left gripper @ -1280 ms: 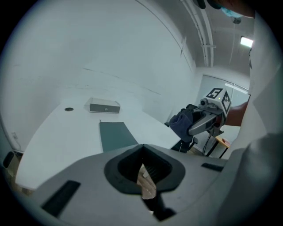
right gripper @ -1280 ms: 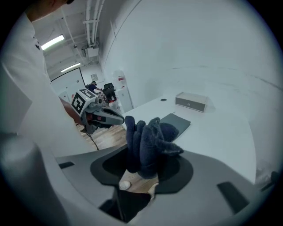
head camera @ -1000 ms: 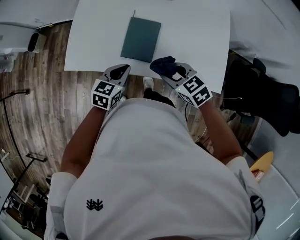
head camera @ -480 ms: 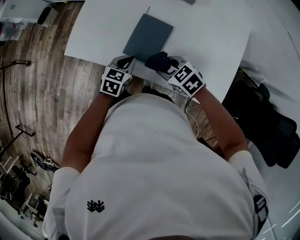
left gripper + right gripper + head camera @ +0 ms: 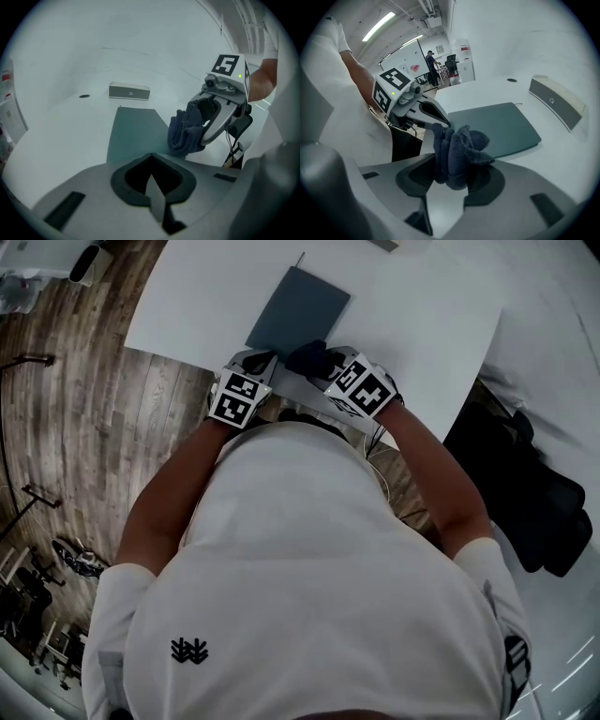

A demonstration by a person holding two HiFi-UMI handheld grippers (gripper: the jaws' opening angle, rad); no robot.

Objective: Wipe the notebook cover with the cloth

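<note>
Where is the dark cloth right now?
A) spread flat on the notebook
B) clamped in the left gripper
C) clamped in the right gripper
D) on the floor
C: the right gripper view shows the cloth bunched between the jaws of the right gripper.

Cool, even indoor light fills all three views, with only soft shadows. In the head view the white worktop [image 5: 412, 306] is bright and nearly washed out, while the wooden floor [image 5: 103, 418] at 9 o'clock is dimmer and its boards bend with the lens. Both gripper views are fisheye circles with black corners. Ceiling strip lights [image 5: 384, 23] glare at 11 o'clock in the right gripper view, where the dark cloth [image 5: 457, 154] is sharp.
</note>
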